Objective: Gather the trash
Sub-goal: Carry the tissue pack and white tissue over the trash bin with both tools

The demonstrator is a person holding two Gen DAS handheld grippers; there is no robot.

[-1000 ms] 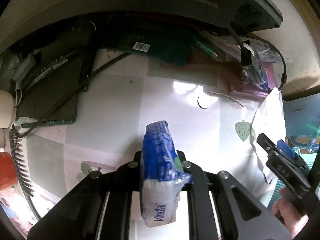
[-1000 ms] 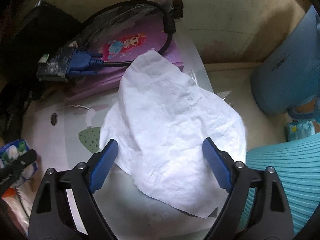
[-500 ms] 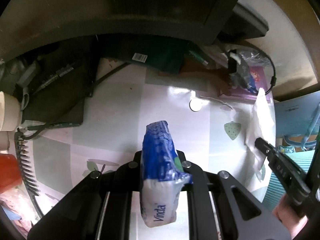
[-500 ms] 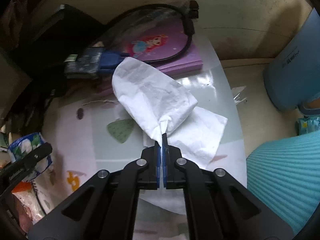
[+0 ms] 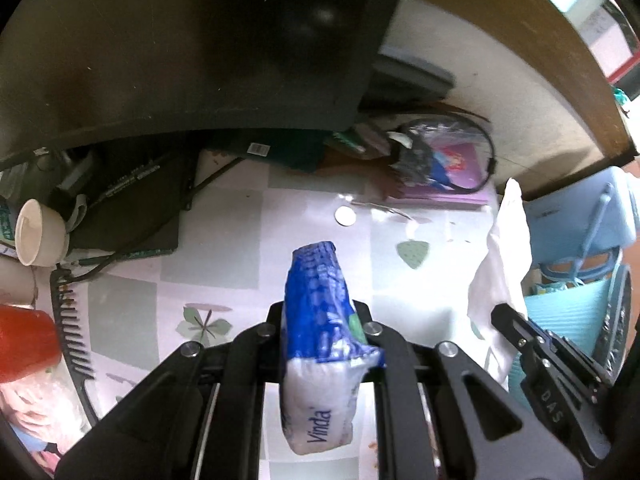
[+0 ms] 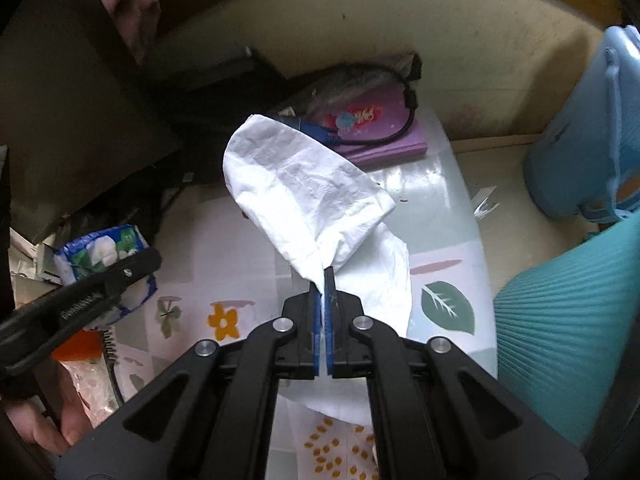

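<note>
Cluttered desk under a patterned plastic cloth [image 5: 224,248], with a dark monitor [image 5: 192,48] looming at the far side. Nearest, the left gripper [image 5: 324,320] is clenched on a tissue pack [image 5: 320,332], held on edge so the blue wrapper stands up between the fingers; "Vinda" reads along its white end. To the right, the right gripper [image 6: 323,288] has its blue pads pinched tight on a white tissue [image 6: 308,192], which hangs free above the desk, probably lifted clear so it can be carried off as rubbish. "DAS" shows on that gripper's side in the left view. Both pieces of trash look already picked up; where they go I cannot see, though a blue bin [image 6: 580,132] stands off the desk to the right. Farther on lies a comb [image 5: 72,320] at the left, a paper cup [image 5: 38,232] on its side, and a purple book [image 6: 372,128] with a cartoon girl under a black cable [image 6: 404,112].
</note>
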